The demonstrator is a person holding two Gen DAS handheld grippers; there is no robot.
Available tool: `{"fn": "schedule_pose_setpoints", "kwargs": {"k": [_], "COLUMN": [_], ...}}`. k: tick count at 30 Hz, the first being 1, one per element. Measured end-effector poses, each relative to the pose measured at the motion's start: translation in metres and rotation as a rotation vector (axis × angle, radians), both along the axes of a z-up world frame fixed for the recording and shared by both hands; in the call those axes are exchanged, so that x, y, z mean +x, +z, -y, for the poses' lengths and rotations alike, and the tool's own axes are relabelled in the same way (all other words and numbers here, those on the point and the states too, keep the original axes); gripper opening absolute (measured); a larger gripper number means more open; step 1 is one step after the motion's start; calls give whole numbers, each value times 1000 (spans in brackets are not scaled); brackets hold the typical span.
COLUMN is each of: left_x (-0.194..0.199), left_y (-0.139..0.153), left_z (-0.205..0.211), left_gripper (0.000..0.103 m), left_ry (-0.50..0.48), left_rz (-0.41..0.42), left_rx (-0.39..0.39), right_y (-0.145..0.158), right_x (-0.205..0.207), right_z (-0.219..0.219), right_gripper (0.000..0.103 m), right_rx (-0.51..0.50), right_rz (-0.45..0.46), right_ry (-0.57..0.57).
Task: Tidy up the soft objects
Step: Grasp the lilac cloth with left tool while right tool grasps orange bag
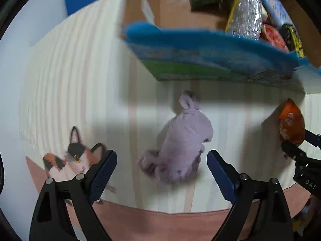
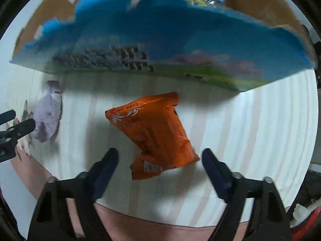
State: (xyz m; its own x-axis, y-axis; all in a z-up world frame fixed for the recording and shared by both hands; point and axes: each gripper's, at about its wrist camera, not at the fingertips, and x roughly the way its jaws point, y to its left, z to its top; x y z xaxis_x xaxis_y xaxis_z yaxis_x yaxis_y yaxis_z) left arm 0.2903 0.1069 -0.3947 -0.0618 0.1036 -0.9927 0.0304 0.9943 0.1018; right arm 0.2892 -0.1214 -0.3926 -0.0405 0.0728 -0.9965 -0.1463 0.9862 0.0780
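Observation:
A lilac plush toy (image 1: 180, 140) lies on the striped cloth, right between the open fingers of my left gripper (image 1: 162, 161). It also shows in the right wrist view (image 2: 47, 114) at the far left. An orange snack packet (image 2: 154, 132) lies on the cloth just ahead of my open right gripper (image 2: 160, 157), its near end between the fingers. In the left wrist view the packet (image 1: 291, 124) is at the right, with the right gripper (image 1: 299, 156) beside it. The left gripper (image 2: 12, 128) shows at the left edge of the right wrist view.
A cardboard box with a blue and green printed front (image 1: 210, 60) stands behind the objects, filled with several packets (image 1: 246, 16). It also fills the top of the right wrist view (image 2: 180, 46). A cat picture (image 1: 74, 156) is printed on the cloth's left. The pink edge (image 1: 160, 225) is nearest.

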Motion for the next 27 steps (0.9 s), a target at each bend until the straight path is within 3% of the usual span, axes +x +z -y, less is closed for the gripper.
{"fn": "schedule_pose_setpoints", "kwargs": {"k": [2, 3, 4, 6, 9, 14, 18, 20, 22, 24, 27], "left_x": [2, 4, 4, 3, -2, -15, -24, -23, -29, -29, -34], "left_y": [-8, -13, -17, -26, -29, -28, -30, -34, -38, -36, -36], "left_z": [1, 2, 2, 4, 6, 9, 9, 3, -1, -6, -7], "left_gripper": [92, 87, 81, 59, 46, 41, 41, 41, 41, 40, 36], "left_ry": [-1, 2, 10, 17, 23, 32, 50, 63, 73, 76, 72], "left_rz": [-20, -34, -45, -74, -77, -86, -81, -82, -79, -74, -76], "left_rx": [1, -18, -26, -23, -30, -45, -58, -66, -71, -69, -66], "right_y": [-1, -2, -2, -3, -1, 10, -1, -12, -21, -18, -19], "right_x": [-1, -1, -3, -9, -17, -15, -11, -10, -12, -15, -26], "right_z": [-1, 0, 2, 2, 0, 10, 12, 11, 11, 9, 12], "right_gripper": [64, 62, 61, 61, 62, 74, 77, 77, 75, 56, 55], "right_rx": [-31, -30, -21, 24, 81, 110, 126, 84, 43, 25, 48], "right_rz": [7, -8, -31, -84, -120, -88, -110, -129, -125, -90, -96], "right_ry": [-12, -34, -57, -79, -83, -100, -81, -53, -43, -36, -69]}}
